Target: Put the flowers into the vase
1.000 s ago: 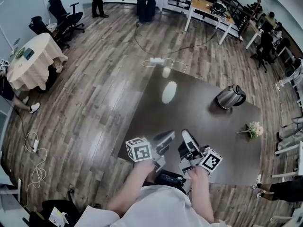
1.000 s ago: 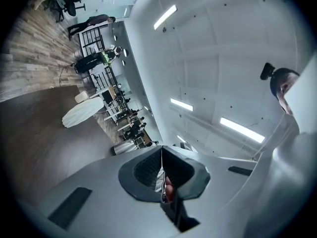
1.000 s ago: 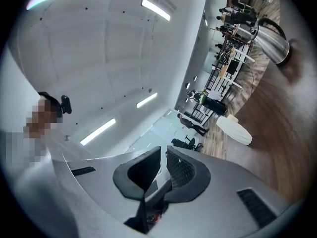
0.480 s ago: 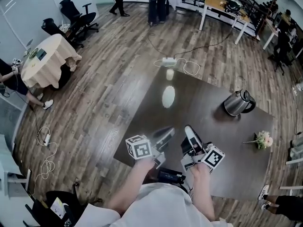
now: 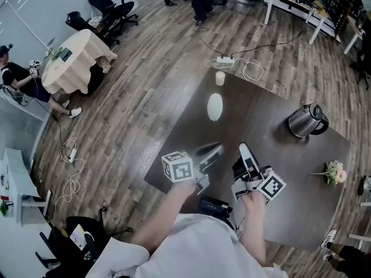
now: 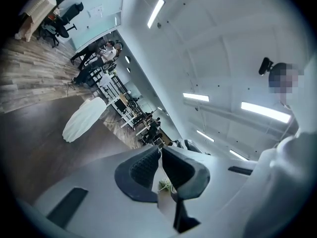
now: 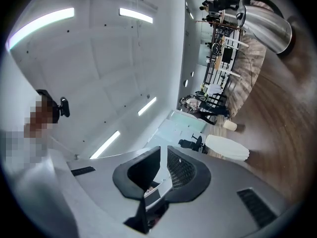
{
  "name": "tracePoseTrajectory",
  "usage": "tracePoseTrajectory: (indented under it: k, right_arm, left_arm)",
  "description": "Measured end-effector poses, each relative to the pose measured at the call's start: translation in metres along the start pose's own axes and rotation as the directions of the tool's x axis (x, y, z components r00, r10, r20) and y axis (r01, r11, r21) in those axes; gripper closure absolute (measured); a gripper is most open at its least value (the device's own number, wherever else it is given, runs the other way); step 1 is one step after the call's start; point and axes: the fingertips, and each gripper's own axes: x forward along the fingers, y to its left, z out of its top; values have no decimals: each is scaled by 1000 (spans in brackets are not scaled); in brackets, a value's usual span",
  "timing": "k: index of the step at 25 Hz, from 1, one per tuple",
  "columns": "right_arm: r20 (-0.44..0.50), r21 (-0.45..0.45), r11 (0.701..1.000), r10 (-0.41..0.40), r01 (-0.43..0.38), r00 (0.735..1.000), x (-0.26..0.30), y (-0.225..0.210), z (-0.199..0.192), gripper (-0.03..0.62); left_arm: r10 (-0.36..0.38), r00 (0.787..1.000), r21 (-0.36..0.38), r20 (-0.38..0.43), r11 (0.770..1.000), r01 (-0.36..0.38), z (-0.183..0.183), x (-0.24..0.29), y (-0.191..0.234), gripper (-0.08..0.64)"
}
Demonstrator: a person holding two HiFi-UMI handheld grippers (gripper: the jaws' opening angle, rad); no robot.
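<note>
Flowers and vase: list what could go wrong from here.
1. The flowers lie close to the right edge of the table; a clumsy grab might push them off.
2. The kettle stands near the path to the vase; a carried stem could catch it.

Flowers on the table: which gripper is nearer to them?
Right. In the head view the right gripper is well left of the flowers; the left gripper is even farther left.
</note>
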Motion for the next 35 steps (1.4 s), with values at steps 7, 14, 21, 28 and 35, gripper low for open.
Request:
tracePoseTrajectory:
  k: [7,14,21,28,35]
  right_arm:
    - [23,-24,998,-62,62,998,0,-12,8,569]
    - [35,-60,989,-135,137,990,5,-19,14,569]
    - [33,-84,976,-199,201,979,11,-25,12,569]
    - [44,-104,962,-248,251,968,14,-28,12,569]
    - [54,-109,951,-285,289,957,15,-33,7,569]
  left_arm:
    - [-21,1000,11,-19,1000,21,14,15,25,551]
    - [-12,1000,16,-23,1000,12,29,27,64,541]
    - [24,999,24,-46,999,-23,33,33,105,388]
    - [167,982,170,-84,974,-151,37,39,162,247]
    - [228,971,255,-66,945,-204,48,51,203,179]
